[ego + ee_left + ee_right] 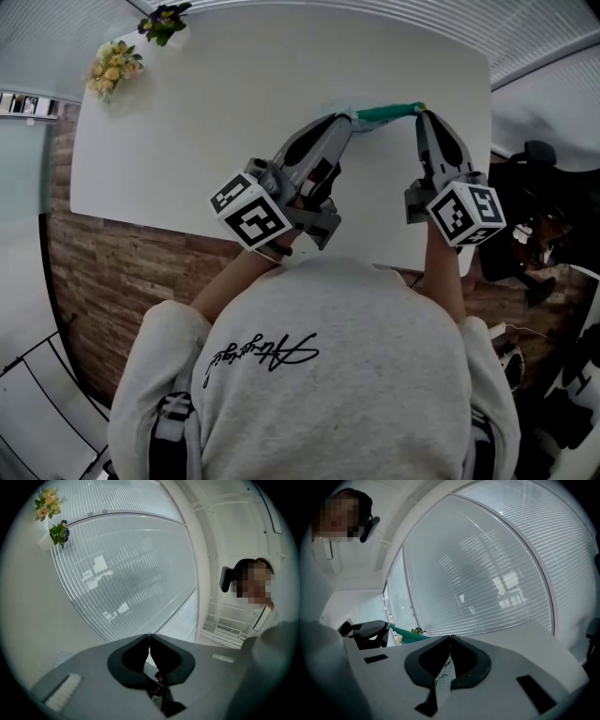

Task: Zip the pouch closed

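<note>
A green pouch [389, 112] hangs stretched above the white table [234, 112] between my two grippers. My left gripper [349, 118] has its tip at the pouch's left end, and in the left gripper view its jaws [149, 639] are pressed together with a small dark piece just behind the pads. My right gripper [421, 113] is shut at the pouch's right end. In the right gripper view a white printed label [443, 677] is pinched between its pads. The green pouch [407, 635] runs off to the left toward the left gripper [370, 631].
A bunch of yellow flowers [112, 66] and a small green plant [164, 21] stand at the table's far left corner. A black chair [534, 187] is to the right of the table. A person [255, 583] sits in the background, and ribbed blinds fill the wall behind.
</note>
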A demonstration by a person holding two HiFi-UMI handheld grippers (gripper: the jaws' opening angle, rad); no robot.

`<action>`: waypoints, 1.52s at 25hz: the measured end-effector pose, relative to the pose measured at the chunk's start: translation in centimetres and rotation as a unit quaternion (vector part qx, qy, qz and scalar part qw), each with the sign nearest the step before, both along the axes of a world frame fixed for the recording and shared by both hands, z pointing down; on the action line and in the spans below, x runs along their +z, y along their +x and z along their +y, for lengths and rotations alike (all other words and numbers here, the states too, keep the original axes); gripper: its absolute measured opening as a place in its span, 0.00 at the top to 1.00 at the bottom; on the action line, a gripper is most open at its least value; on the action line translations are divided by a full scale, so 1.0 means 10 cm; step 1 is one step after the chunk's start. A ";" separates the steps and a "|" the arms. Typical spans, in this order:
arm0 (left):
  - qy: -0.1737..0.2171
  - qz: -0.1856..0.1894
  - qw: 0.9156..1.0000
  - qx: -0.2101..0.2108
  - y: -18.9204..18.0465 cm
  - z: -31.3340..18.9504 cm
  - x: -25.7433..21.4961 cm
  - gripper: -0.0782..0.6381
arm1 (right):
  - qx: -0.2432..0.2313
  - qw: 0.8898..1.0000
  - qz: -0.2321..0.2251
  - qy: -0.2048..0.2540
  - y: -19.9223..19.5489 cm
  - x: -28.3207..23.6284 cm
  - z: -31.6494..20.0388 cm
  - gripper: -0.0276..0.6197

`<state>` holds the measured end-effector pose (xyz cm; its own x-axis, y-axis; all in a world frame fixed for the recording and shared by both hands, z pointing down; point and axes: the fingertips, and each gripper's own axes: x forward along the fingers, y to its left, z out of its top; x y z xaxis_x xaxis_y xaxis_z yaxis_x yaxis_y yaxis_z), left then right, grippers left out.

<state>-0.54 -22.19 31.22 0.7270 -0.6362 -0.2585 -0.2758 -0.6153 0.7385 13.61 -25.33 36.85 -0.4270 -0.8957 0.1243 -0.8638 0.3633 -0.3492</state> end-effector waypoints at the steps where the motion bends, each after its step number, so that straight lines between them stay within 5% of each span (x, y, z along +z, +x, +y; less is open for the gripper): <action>1: 0.001 -0.001 1.000 0.000 0.00 0.00 0.00 0.88 | 0.000 1.000 0.003 0.001 -0.01 0.00 -0.01 0.95; 19: 0.004 -0.003 1.000 0.001 0.01 0.00 0.01 0.88 | 0.027 0.998 0.060 -0.011 0.16 0.19 -0.12 0.95; 38: 0.002 -0.005 1.000 -0.004 -0.01 0.00 -0.01 0.88 | 0.015 1.000 0.020 0.011 0.35 -0.09 0.08 0.94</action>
<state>-0.69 -22.24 31.14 0.7247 -0.6402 -0.2549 -0.2871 -0.6168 0.7329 17.08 -24.54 35.92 -0.3953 -0.9106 0.1211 -0.8874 0.3445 -0.3064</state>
